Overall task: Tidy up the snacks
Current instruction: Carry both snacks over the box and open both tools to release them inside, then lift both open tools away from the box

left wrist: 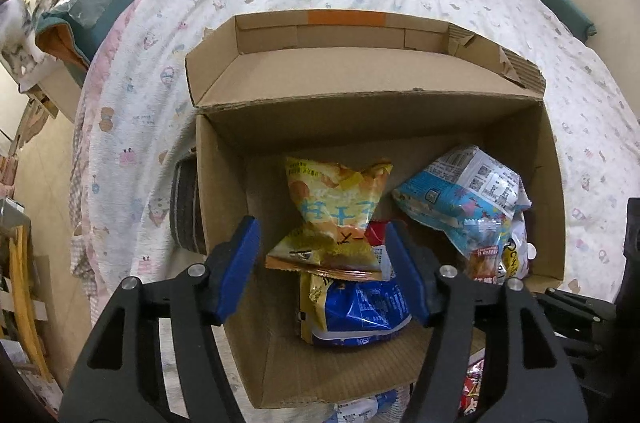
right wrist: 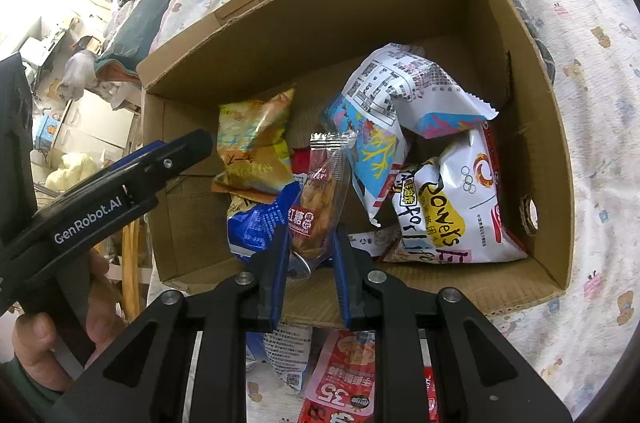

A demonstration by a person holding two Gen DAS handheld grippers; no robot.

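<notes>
Right fingers [right wrist: 310, 243] grip a half-hidden clear snack packet [right wrist: 318, 207]; left fingers [left wrist: 322, 255] gape empty.

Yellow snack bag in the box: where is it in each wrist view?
Left wrist: yellow snack bag stands centre frame in the cardboard box, between and beyond the left gripper with its open jaws.
Right wrist: yellow snack bag is left of centre, by the box's left wall.
Shared landmark: blue snack bag, lying just under it in both views.
</notes>
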